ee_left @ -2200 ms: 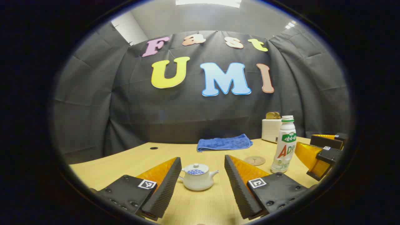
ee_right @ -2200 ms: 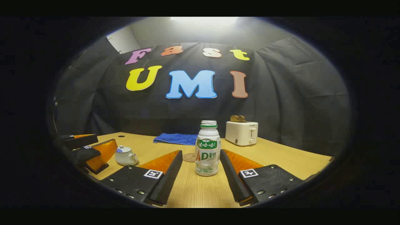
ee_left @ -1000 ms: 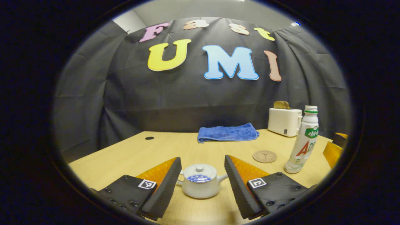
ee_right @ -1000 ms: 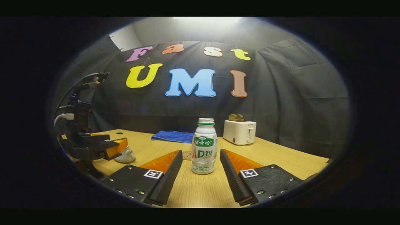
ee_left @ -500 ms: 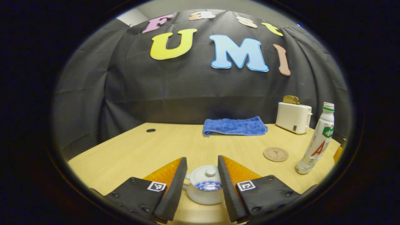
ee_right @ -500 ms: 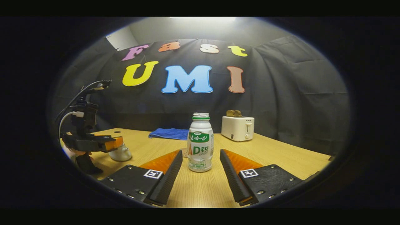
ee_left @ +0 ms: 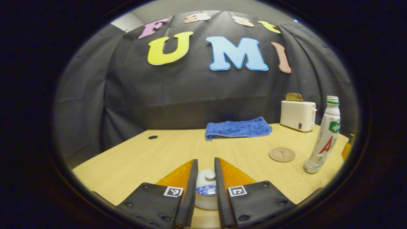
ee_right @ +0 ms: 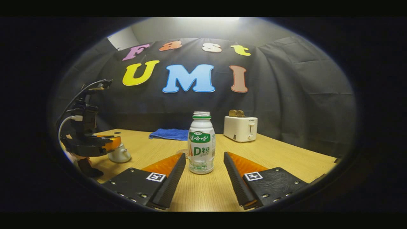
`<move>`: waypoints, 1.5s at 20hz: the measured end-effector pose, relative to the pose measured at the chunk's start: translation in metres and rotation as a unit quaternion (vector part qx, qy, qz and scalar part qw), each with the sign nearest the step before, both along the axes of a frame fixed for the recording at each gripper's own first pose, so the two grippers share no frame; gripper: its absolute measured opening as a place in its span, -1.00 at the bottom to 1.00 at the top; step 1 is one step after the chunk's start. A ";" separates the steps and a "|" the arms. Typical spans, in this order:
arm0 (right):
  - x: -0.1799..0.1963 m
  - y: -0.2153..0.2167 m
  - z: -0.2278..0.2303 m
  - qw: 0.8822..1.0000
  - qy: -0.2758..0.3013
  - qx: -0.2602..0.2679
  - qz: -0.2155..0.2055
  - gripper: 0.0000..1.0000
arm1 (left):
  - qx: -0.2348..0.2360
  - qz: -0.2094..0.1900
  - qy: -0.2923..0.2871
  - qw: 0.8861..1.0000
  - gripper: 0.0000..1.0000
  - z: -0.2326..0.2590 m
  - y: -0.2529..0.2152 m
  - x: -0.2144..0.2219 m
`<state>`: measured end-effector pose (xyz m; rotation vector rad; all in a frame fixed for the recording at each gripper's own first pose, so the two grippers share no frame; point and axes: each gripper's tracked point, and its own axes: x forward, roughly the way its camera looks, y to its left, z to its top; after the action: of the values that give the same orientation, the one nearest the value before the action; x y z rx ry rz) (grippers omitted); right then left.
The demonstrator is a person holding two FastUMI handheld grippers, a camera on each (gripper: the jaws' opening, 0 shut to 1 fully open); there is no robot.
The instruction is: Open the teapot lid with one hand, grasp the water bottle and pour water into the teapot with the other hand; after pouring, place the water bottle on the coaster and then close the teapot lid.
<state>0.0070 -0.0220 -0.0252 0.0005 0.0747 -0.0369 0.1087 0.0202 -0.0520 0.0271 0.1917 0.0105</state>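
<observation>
A small white teapot (ee_left: 206, 198) with a blue pattern sits on the wooden table (ee_left: 143, 159), its lid on. My left gripper (ee_left: 206, 165) hangs right over it, fingers drawn in narrowly on either side of the lid knob (ee_left: 210, 174). A thin gap still shows on the knob's left side. In the right gripper view the white water bottle (ee_right: 201, 143) stands uncapped just ahead of my right gripper (ee_right: 204, 155), which is wide open and not touching it. The round coaster (ee_left: 282, 154) lies left of the bottle (ee_left: 324, 136). The left gripper (ee_right: 92, 144) also shows over the teapot (ee_right: 119, 155).
A folded blue towel (ee_left: 237, 128) lies at the table's back edge. A white toaster (ee_left: 298, 115) with bread in it stands at the back right. A small cable hole (ee_left: 153, 137) is at the back left. Black cloth walls close the booth.
My left gripper moved forward and down over the teapot, and its fingers narrowed from wide open to close around the lid knob. The right gripper crept slightly nearer the bottle, still open.
</observation>
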 end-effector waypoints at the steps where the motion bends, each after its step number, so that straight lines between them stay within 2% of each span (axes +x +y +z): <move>1: 0.001 0.000 -0.001 1.000 0.000 0.000 0.000 0.50 | 0.010 0.002 0.006 1.000 -0.58 -0.002 0.000 0.000; 2: 0.001 0.000 0.000 1.000 -0.001 0.000 -0.001 0.50 | 0.016 0.004 0.004 1.000 -0.58 -0.001 0.000 0.001; 4: 0.001 -0.001 0.001 1.000 -0.002 -0.003 0.000 0.50 | 0.012 0.006 -0.001 1.000 -0.80 -0.002 0.000 -0.002; 9: 0.006 -0.001 0.000 1.000 0.000 -0.003 0.005 0.50 | -0.013 -0.006 -0.004 1.000 -0.81 0.004 0.000 0.000; 10: 0.008 -0.001 0.002 1.000 0.000 -0.003 0.006 0.50 | -0.022 -0.008 -0.003 1.000 -0.89 0.005 0.001 0.000; 11: 0.010 -0.001 0.002 1.000 0.000 -0.003 0.010 0.50 | -0.029 -0.009 -0.002 1.000 -0.81 0.004 0.001 0.001; 14: 0.017 0.003 0.001 1.000 0.009 -0.008 0.026 0.50 | -0.059 -0.016 -0.015 0.998 -0.89 0.022 0.002 -0.001; 16: 0.024 0.003 0.000 0.999 0.017 -0.013 0.031 0.68 | -0.069 -0.023 -0.024 0.997 -0.80 0.036 0.000 -0.002; 18: 0.031 0.002 0.001 0.999 0.017 -0.019 0.030 0.67 | -0.075 -0.028 -0.032 0.996 -0.81 0.050 0.002 -0.006; 19: 0.035 0.002 0.001 0.999 0.020 -0.022 0.033 0.72 | -0.075 -0.028 -0.036 0.996 -0.81 0.056 0.004 -0.009; 20: 0.040 0.002 0.000 0.999 0.025 -0.024 0.034 0.85 | -0.074 -0.027 -0.040 0.996 -0.89 0.062 0.008 -0.011; 21: 0.045 0.002 -0.001 0.999 0.030 -0.022 0.036 0.85 | -0.073 -0.025 -0.041 0.996 -0.81 0.064 0.012 -0.013; 22: 0.051 0.003 -0.003 0.998 0.037 -0.018 0.038 0.84 | -0.072 -0.022 -0.042 0.996 -0.89 0.067 0.016 -0.015; 26: 0.067 0.003 -0.018 0.997 0.066 -0.004 0.042 0.85 | -0.066 -0.004 -0.042 0.997 -0.89 0.069 0.041 -0.023; 27: 0.070 0.004 -0.021 0.996 0.072 -0.001 0.044 0.85 | -0.066 0.001 -0.043 0.997 -0.81 0.071 0.049 -0.025; 28: 0.073 0.004 -0.025 0.996 0.078 0.000 0.045 0.85 | -0.064 0.008 -0.044 0.997 -0.89 0.072 0.056 -0.027; 29: 0.075 0.004 -0.028 0.996 0.083 0.001 0.044 0.85 | -0.063 0.013 -0.044 0.997 -0.89 0.072 0.063 -0.029; 30: 0.077 0.003 -0.031 0.995 0.087 0.000 0.041 0.85 | -0.063 0.018 -0.044 0.997 -0.81 0.072 0.070 -0.031</move>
<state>0.0843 -0.0185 -0.0567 -0.0062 0.2496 0.0448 0.0776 0.0899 0.0202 -0.1019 0.1044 0.0360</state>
